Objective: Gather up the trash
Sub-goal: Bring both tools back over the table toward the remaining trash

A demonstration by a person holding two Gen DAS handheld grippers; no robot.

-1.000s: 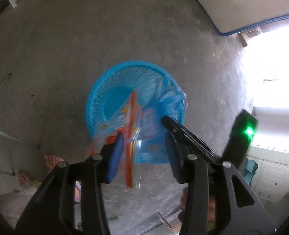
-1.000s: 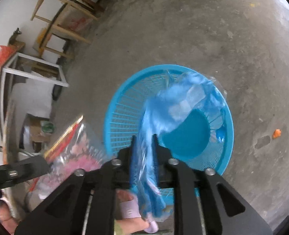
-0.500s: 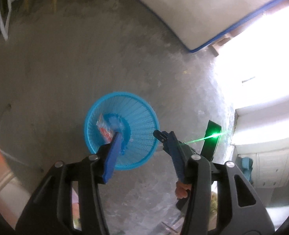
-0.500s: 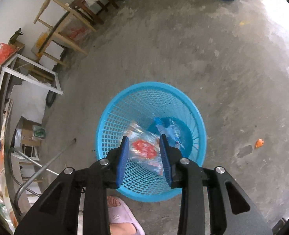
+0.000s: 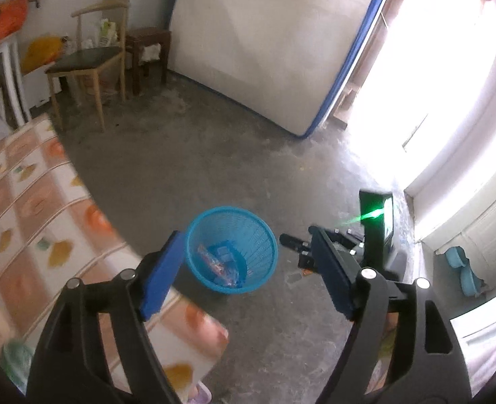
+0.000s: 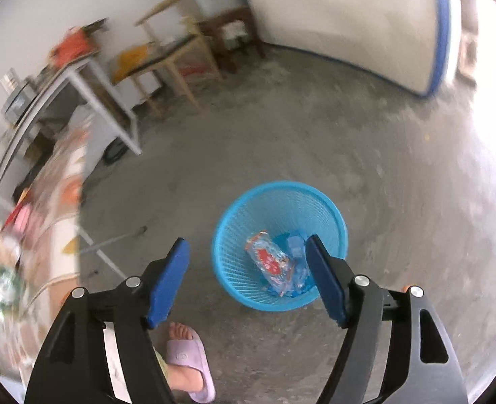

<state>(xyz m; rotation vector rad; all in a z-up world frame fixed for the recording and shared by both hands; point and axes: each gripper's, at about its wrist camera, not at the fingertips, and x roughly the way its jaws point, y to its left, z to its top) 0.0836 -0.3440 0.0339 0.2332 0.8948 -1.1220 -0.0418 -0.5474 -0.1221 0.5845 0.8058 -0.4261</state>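
Observation:
A blue mesh basket (image 5: pixel 264 235) (image 6: pixel 328 208) stands on the concrete floor. Inside it lie a red and clear wrapper (image 6: pixel 270 261) (image 5: pixel 214 261) and a blue plastic bag (image 6: pixel 296 245) (image 5: pixel 226 252). My left gripper (image 5: pixel 244 252) hangs high above the floor, its jaws opening with nothing between them. My right gripper (image 6: pixel 246 262) is also raised above the basket, its jaws opening and empty. In the left wrist view the other gripper (image 5: pixel 335 242) shows at the right with a green light.
A table with a patterned cloth (image 5: pixel 29 208) (image 6: pixel 69 181) fills the left. A foot in a purple slipper (image 6: pixel 189 360) stands by the basket. Wooden chairs (image 5: pixel 90 64) and a mattress (image 5: pixel 264 40) lean at the far wall. A small orange scrap (image 5: pixel 307 272) lies on the floor.
Both grippers let go of their trash, the wrapper and the blue bag, which dropped into the basket. Both have risen well above it and their jaws have spread wide.

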